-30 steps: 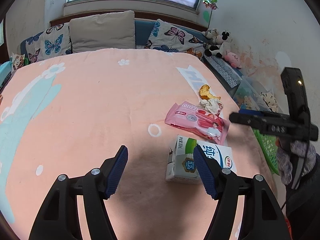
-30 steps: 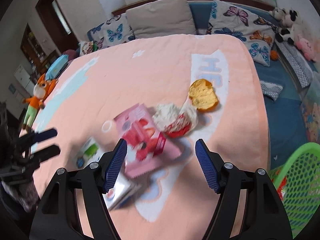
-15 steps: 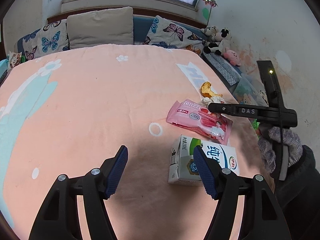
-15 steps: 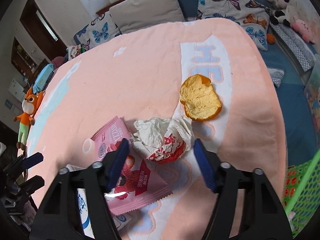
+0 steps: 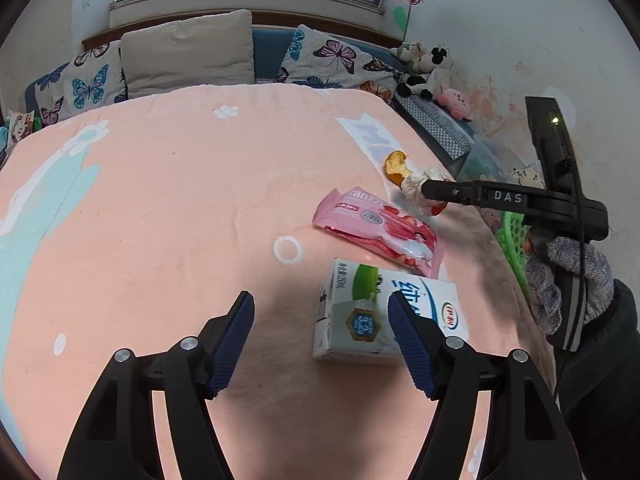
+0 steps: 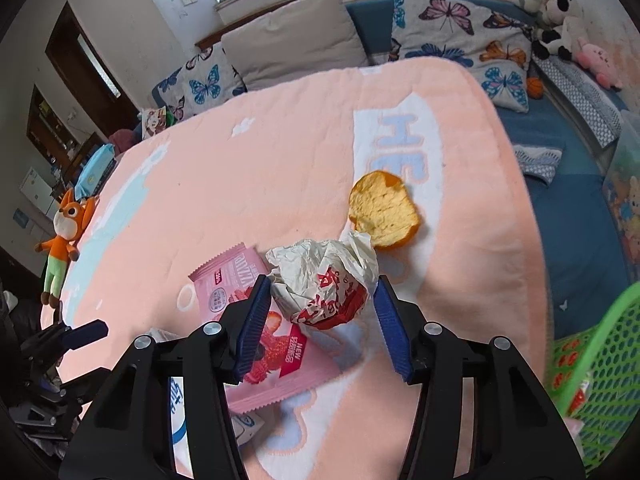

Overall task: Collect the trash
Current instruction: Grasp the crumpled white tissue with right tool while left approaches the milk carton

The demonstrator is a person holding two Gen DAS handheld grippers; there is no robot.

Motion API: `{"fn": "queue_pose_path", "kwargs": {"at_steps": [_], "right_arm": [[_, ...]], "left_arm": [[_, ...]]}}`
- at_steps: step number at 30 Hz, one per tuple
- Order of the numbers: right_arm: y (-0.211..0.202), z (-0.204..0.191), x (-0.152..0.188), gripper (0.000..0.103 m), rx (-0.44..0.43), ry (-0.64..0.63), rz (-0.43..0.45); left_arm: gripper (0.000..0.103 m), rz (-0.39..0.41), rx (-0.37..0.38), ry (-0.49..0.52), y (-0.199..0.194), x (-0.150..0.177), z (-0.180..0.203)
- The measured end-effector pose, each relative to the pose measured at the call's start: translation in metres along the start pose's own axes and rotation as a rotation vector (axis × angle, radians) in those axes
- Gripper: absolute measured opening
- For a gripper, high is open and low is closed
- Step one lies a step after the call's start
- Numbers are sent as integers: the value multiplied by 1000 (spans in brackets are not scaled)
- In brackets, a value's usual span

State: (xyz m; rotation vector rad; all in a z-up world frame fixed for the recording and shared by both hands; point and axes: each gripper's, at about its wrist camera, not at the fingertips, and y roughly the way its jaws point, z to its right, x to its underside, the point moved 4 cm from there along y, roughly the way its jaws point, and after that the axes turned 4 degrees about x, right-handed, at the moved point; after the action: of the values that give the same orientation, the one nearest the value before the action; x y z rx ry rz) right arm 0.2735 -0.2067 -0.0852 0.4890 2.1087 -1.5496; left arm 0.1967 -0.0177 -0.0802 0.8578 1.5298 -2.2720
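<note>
Two spread right gripper [image 6: 322, 326] fingers astride crumpled wrapper [image 6: 324, 282], red end toward camera.

On the bed [image 5: 168, 208] lie four pieces of trash: one crumpled paper wrapper [image 6: 324, 282], one orange peel [image 6: 382, 212], one pink snack packet [image 5: 380, 230] and one milk carton [image 5: 384, 312]. One green basket [image 6: 600, 364] stands right.

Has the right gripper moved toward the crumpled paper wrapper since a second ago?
Yes. The right gripper has advanced across the pink blanket; its open fingers now flank the crumpled wrapper, beside the orange peel.
</note>
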Motion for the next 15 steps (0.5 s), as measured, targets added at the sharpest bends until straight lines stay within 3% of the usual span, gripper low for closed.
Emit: {"fn": "queue_pose_path", "kwargs": {"at_steps": [15], "right_arm": [[-35,14,13,54,17,0,32]], "left_arm": [[75,-66,40,89,14,7,11]]}}
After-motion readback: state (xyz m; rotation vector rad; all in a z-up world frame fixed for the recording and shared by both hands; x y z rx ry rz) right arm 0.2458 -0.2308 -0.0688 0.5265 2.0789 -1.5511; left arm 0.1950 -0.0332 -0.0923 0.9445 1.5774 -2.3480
